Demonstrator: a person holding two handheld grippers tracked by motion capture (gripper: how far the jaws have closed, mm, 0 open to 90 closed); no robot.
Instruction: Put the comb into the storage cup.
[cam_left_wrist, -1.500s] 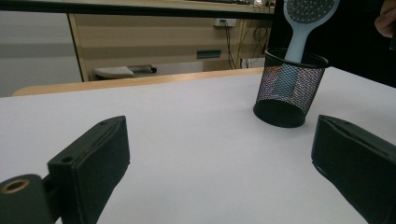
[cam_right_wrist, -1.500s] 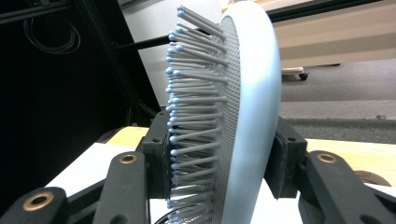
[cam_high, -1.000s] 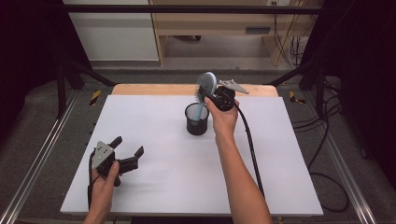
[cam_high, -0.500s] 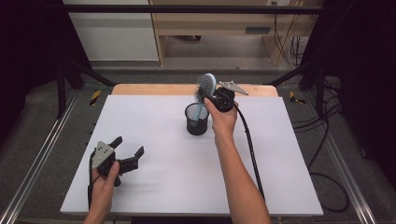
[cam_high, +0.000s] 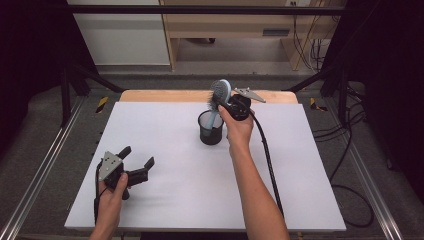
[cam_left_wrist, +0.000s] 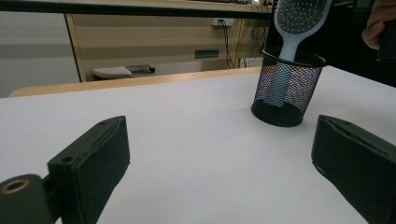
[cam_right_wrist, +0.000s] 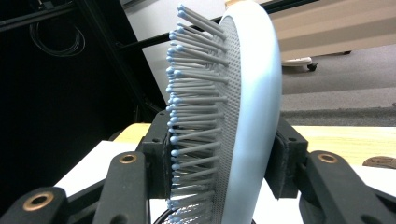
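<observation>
A light blue hairbrush (cam_high: 220, 91) stands with its handle down inside a black mesh cup (cam_high: 210, 128) at the back middle of the white table. My right gripper (cam_high: 223, 100) is shut on the brush head, one pad against the bristles and one against the back (cam_right_wrist: 254, 116). In the left gripper view the hairbrush (cam_left_wrist: 299, 18) rises out of the mesh cup (cam_left_wrist: 286, 88) ahead to the right. My left gripper (cam_high: 136, 160) rests low at the table's front left, jaws open with nothing between them (cam_left_wrist: 219, 163).
The white table top (cam_high: 165, 150) ends in a wooden strip along its far edge. The right gripper's black cable (cam_high: 267, 160) trails down the table's right side. Metal rails flank the table, and wooden furniture stands behind it.
</observation>
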